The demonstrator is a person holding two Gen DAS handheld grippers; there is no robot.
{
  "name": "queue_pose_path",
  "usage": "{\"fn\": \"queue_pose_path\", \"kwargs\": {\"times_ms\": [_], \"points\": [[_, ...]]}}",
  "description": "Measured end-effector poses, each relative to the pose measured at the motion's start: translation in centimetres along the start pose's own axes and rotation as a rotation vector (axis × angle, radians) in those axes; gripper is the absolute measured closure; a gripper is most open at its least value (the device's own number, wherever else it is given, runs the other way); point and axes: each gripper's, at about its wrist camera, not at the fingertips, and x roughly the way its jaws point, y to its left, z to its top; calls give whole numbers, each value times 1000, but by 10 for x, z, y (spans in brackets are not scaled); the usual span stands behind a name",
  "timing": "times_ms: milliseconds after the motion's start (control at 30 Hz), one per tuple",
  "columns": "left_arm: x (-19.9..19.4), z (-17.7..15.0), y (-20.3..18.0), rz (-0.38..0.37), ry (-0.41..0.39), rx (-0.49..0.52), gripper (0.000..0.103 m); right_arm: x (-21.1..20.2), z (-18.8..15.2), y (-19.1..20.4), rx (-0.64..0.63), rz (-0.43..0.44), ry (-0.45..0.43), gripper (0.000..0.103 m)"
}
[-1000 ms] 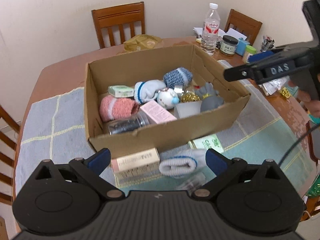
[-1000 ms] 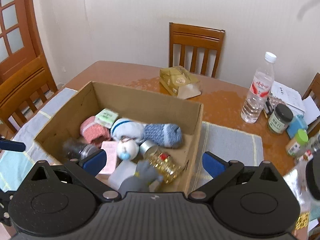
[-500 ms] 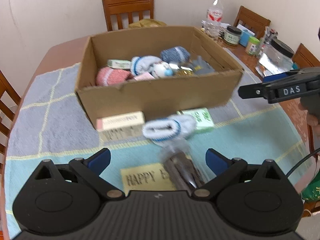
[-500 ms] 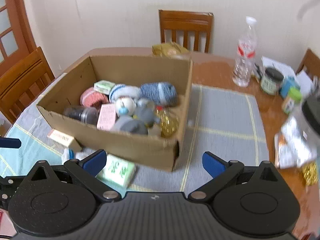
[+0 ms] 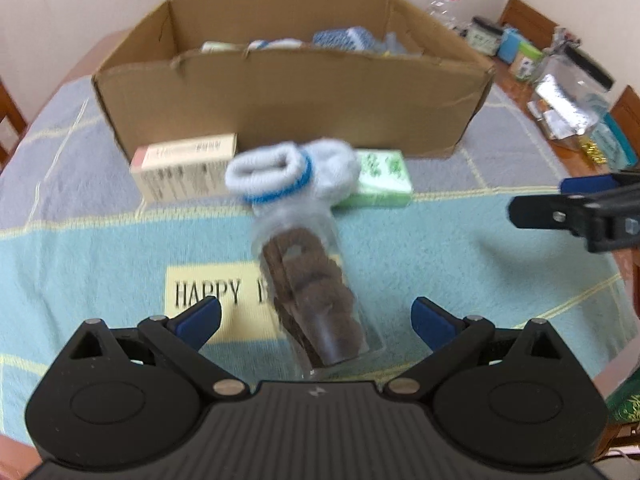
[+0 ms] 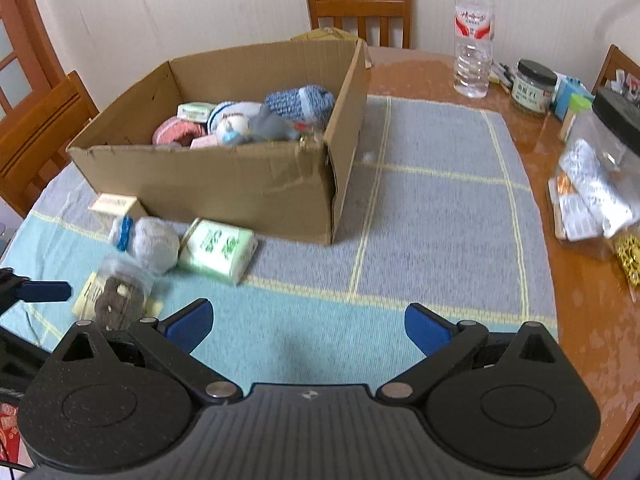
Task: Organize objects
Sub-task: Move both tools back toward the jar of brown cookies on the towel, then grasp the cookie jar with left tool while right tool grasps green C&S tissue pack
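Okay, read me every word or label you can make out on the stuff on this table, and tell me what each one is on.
"HAPPY": yellow card under the clear jar; the rest is hidden.
Cream box: print blurred.
Green packet: characters unreadable.
Water bottle: red label, too small.
Dark-lidded jar: label too small.
Small green box in the cardboard box: blurred.

Wooden table point(image 6: 420, 76) under a checked cloth point(image 6: 436, 208) — water bottle point(image 6: 473, 32), dark-lidded jar point(image 6: 534, 86) at far edge; chair point(image 6: 360, 4) behind.
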Motion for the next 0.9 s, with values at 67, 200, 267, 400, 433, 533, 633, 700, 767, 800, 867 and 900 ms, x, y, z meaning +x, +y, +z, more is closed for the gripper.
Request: {"fn": "queue_pose_path", "kwargs": {"times_ms": [67, 200, 267, 400, 433, 533, 633, 700, 767, 800, 867, 900], "points": [[1, -5, 1, 26, 3, -10, 2, 0, -4, -1, -1, 9, 8, 0], [-3, -16, 11, 57, 17, -41, 2, 1, -8, -1, -32, 16, 7, 0], [-6, -20, 18, 68, 24, -63, 2, 1, -10, 0, -53, 18, -10, 0], [-13, -27, 33, 107, 29, -94, 2, 5, -10, 2, -67, 46, -2, 0], [-14, -27, 36, 113, 29, -99, 2, 6, -10, 4, -71, 54, 4, 0], [-16, -27, 50, 124, 29, -124, 2, 9, -11, 11, -92, 60, 10, 0], [-16, -26, 62, 122, 26, -136, 2, 11, -12, 17, -106, 60, 19, 0], [-14, -24, 70, 127, 25, -136, 2, 14, -13, 21, -109, 52, 26, 0], [-11, -21, 78, 130, 28, -135, 2, 18, -13, 23, -106, 36, 33, 0], [-10, -20, 82, 130, 28, -134, 2, 21, -12, 24, -102, 28, 38, 0], [-9, -18, 91, 125, 30, -132, 2, 26, -10, 26, -88, 14, 42, 0], [-8, -17, 95, 124, 31, -132, 2, 28, -9, 27, -81, 6, 44, 0]]}}
